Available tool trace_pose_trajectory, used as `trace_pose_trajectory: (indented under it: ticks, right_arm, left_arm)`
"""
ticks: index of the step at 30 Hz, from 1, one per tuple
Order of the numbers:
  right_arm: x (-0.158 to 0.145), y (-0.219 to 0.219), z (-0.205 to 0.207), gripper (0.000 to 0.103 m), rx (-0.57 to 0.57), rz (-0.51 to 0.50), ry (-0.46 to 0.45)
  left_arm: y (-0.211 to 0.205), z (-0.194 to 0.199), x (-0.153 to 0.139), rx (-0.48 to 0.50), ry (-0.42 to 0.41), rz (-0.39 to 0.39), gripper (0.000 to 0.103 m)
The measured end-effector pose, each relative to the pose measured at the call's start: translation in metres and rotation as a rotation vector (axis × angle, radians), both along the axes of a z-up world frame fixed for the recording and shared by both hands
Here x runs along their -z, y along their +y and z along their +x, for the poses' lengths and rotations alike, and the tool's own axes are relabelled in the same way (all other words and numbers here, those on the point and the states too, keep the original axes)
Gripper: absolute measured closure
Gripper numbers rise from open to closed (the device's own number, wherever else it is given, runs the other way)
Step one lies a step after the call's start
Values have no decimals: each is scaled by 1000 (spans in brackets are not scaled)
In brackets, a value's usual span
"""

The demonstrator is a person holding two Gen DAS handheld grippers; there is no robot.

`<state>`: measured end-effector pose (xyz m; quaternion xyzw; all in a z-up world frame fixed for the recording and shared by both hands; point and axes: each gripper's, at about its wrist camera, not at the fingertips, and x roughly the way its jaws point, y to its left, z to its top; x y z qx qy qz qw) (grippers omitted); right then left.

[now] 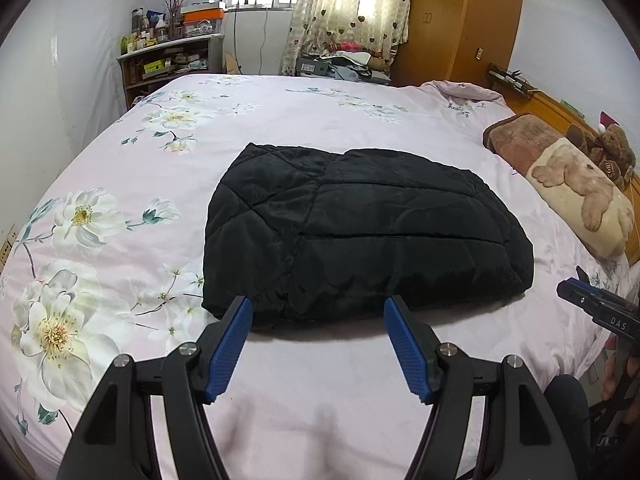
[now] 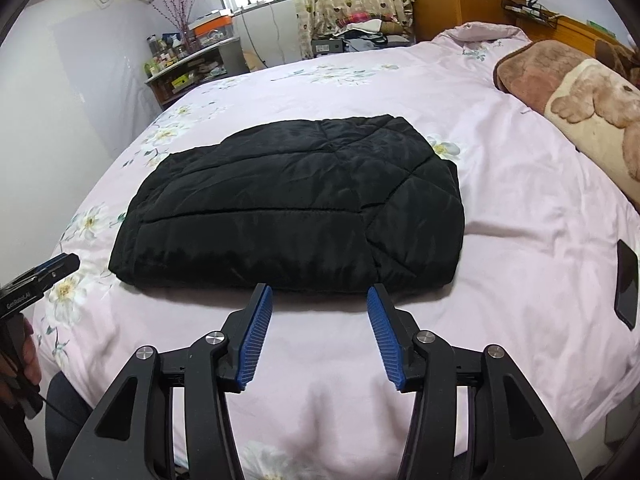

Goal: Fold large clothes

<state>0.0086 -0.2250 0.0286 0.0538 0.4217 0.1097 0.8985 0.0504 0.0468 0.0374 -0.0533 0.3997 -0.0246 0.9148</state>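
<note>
A black quilted jacket (image 1: pixel 360 232) lies folded into a thick rectangle on the pink floral bed (image 1: pixel 120 168). It also shows in the right wrist view (image 2: pixel 296 204). My left gripper (image 1: pixel 318 306) is open and empty, its blue fingertips just short of the jacket's near edge. My right gripper (image 2: pixel 320 294) is open and empty, also just short of the near edge. The right gripper shows at the right edge of the left wrist view (image 1: pixel 576 292), and the left gripper shows at the left edge of the right wrist view (image 2: pixel 64 264).
A brown bear-print pillow (image 1: pixel 568 184) and a teddy bear (image 1: pixel 612 152) lie at the bed's right side by the wooden headboard. A black phone (image 2: pixel 626 284) lies on the bed at the right. A cluttered shelf (image 1: pixel 168 60) and a wardrobe (image 1: pixel 460 20) stand beyond the bed.
</note>
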Motion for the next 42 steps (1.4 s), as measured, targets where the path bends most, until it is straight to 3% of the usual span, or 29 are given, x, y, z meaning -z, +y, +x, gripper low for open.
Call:
trace_pose_trajectory:
  ticks: [17,34,42]
  right_arm:
    - [6,-4,14,47,5,-7,0]
    - [27,-38,67,47,84,-31,25]
    - [46,-64,103,40,132,-31,58]
  left_arm:
    - [1,15,6,-3,6,13,32]
    - [36,74,37,-63,33,62,32]
    - [67,113,59,-82,47,16,32]
